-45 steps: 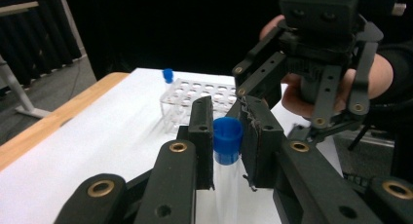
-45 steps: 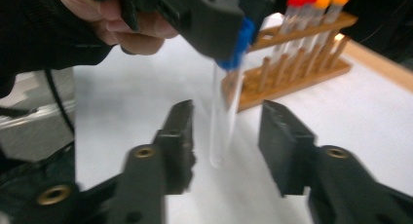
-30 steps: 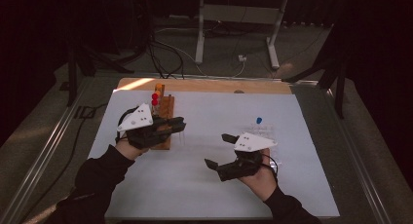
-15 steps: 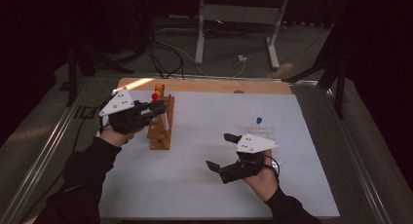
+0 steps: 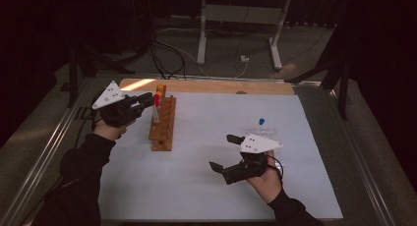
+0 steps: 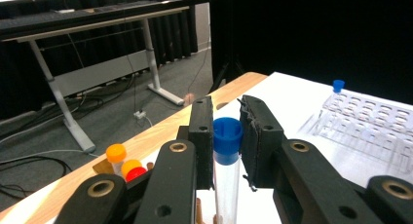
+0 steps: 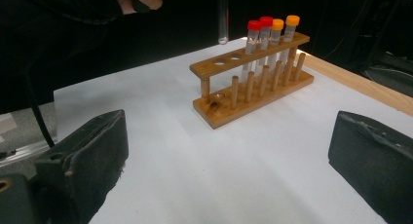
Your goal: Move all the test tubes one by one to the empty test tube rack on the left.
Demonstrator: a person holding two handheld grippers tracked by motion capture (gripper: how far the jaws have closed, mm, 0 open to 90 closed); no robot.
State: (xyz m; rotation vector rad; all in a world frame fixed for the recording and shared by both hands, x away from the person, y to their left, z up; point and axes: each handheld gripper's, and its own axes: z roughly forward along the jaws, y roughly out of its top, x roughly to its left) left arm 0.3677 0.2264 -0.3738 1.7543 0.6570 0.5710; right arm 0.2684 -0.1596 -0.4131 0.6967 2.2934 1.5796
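Left claw (image 6: pixel 226 141) closed on blue-capped tube (image 6: pixel 227 177), gripped just under the cap, hanging upright. Below and just beside its rounded tip: wooden rack (image 7: pixel 253 80), two empty holes nearest, four capped tubes (image 7: pixel 271 39) beyond. Held vertical, probably so the tip can drop straight into a hole. Right claw (image 5: pixel 230 155) spread wide, empty, well apart over the table (image 5: pixel 196 186). Clear rack (image 6: pixel 372 129) far off, one blue tube upright in it.

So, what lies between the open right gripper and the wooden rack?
Only bare white sheet lies between the right gripper and the wooden rack, as the right gripper view shows.
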